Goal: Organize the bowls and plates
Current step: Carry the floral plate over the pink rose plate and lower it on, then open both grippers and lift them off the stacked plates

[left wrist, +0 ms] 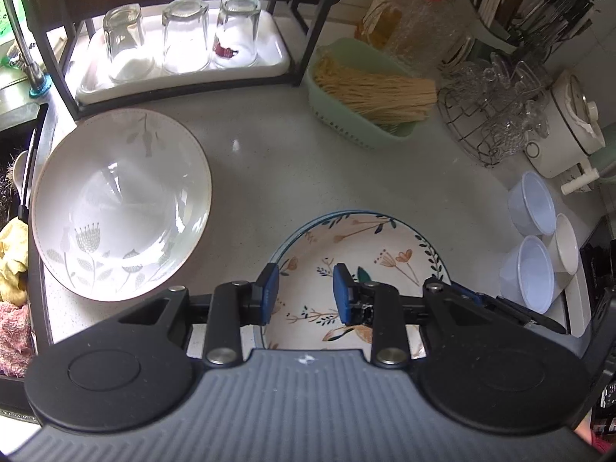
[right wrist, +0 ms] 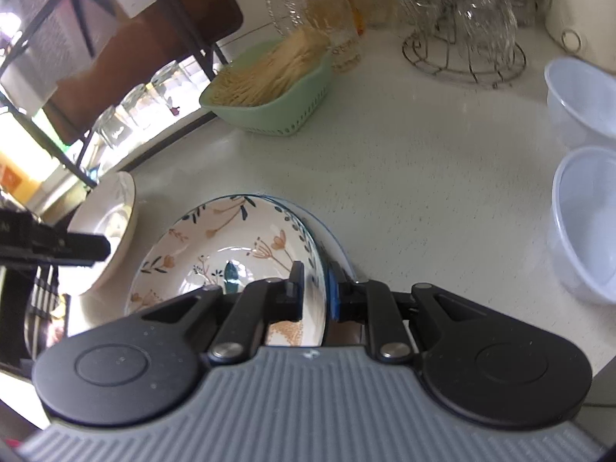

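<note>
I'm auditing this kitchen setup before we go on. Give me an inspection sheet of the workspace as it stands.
Surface: pale speckled countertop, dry-looking.
Job's things: floral plate tilted on a second plate; large white bowl beside them; three small bowls.
Clutter: green basket, tray of upturned glasses, wire glass rack, jar, utensils.
Grippers: right tool shut on the floral plate's rim; left tool open above it, empty.
Cables: nothing seen.
Surroundings: black shelf frame, sink and cloths at left.
</note>
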The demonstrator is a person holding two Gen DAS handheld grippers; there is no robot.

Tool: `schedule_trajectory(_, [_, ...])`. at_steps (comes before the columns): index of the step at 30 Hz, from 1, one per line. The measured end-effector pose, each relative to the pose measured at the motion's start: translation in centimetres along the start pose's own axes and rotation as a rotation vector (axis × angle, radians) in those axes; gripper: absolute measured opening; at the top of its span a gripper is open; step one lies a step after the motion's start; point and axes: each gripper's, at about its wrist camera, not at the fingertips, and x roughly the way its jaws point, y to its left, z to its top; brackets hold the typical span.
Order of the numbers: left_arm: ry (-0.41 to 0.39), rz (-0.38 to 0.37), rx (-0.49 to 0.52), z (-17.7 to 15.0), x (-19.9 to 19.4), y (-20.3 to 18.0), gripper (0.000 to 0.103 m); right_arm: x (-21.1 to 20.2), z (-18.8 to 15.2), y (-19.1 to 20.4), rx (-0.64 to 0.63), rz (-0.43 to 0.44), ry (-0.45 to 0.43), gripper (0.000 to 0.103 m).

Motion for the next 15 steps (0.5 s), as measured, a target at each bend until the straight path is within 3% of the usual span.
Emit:
schedule_trajectory(5, [-0.029, 0.0, 0.015, -0.3, -1.3, -0.8, 0.034, -1.0, 0.2, 0.3, -0.034, -0.031, -0.057, 0.017])
schedule_trajectory(15, [-0.111, 0.009, 0.007, -0.6, -4.8, -2.2, 0.034, -5.0, 1.0, -0.4, -0.031, 0.014, -0.113, 0.017])
